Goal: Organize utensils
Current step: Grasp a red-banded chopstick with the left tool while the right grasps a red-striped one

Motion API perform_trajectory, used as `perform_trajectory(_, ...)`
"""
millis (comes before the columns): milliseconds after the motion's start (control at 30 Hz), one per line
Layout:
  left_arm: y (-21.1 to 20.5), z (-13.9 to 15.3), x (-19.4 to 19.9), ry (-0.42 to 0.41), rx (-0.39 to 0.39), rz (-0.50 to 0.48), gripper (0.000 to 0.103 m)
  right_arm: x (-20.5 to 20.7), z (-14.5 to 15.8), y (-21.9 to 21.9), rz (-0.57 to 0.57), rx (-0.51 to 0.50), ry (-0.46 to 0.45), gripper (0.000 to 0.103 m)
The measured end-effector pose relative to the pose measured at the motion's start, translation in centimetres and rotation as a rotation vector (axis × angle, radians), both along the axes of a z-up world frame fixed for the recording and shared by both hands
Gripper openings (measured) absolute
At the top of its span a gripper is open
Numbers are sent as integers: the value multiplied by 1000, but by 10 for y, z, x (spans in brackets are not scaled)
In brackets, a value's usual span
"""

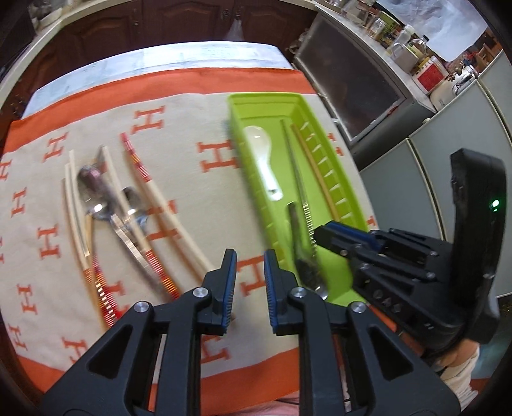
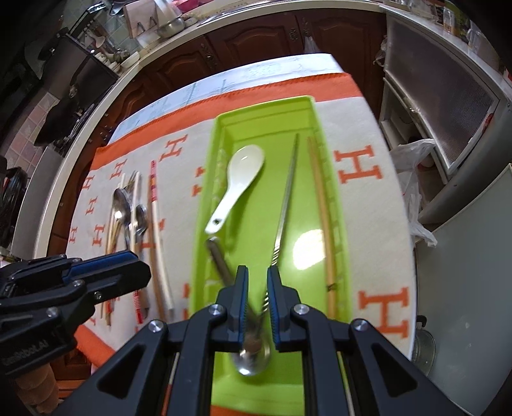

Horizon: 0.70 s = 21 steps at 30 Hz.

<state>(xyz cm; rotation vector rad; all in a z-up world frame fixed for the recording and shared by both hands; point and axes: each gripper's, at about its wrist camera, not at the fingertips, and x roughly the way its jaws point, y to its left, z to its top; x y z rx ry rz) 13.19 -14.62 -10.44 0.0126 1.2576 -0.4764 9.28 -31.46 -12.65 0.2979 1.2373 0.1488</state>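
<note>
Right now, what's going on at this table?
A person with a gripper in each hand is sorting utensils into a green tray. The right gripper is over a metal spoon lying in the tray, jaws slightly apart. The left gripper is empty, near utensils left on the cloth.

Table covered by cream cloth [image 1: 192, 128] with orange H pattern and orange border, centre frame. Dark wood cabinet doors [image 2: 256, 38] along the top behind it. Jars and bottles [image 1: 403, 41] on a counter, upper right of left view. Metal bowl [image 2: 171, 24] on a counter, top of right view. White plastic bag [image 2: 416, 166] at right edge.
</note>
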Motion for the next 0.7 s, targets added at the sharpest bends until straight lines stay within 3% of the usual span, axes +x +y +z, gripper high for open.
perform_trajectory(400,104,-2,-8,-13,49,124,15,-8,23,54,96,15,-23,12)
perform_trajectory(700,177,-29,11,36,77,236,15,8,17,91,161,15,8,12)
